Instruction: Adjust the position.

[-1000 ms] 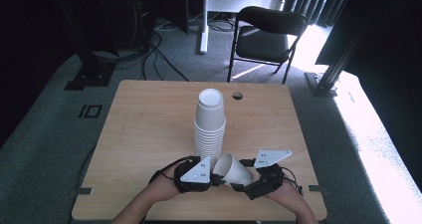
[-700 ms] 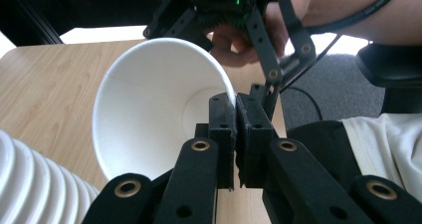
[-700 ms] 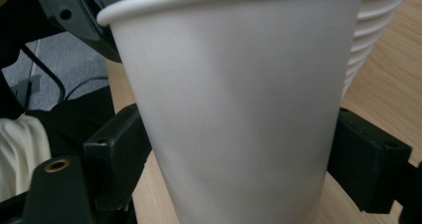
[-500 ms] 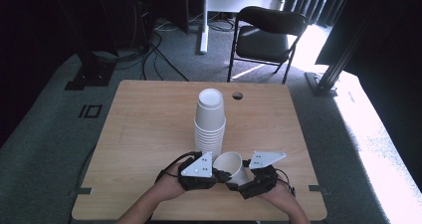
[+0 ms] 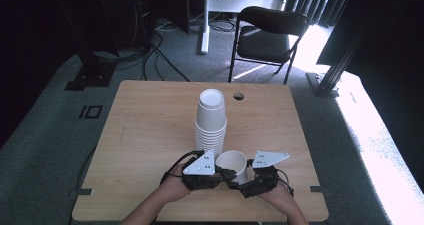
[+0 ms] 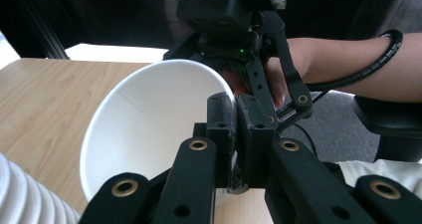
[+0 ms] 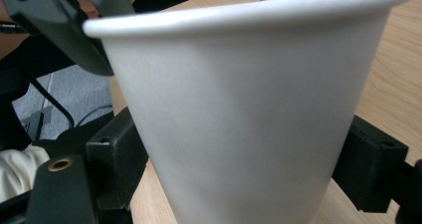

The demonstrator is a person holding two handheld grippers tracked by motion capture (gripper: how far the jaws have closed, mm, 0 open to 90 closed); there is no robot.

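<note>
Here, the high view sets the left gripper at the near edge of the surface, the single paper cup between it and the right gripper, just near of the tall cup stack; the left gripper view adds that its fingers are pressed onto the cup's rim, pinching the wall; the right gripper view shows its fingers spread around the cup's body, touching both sides.
</note>
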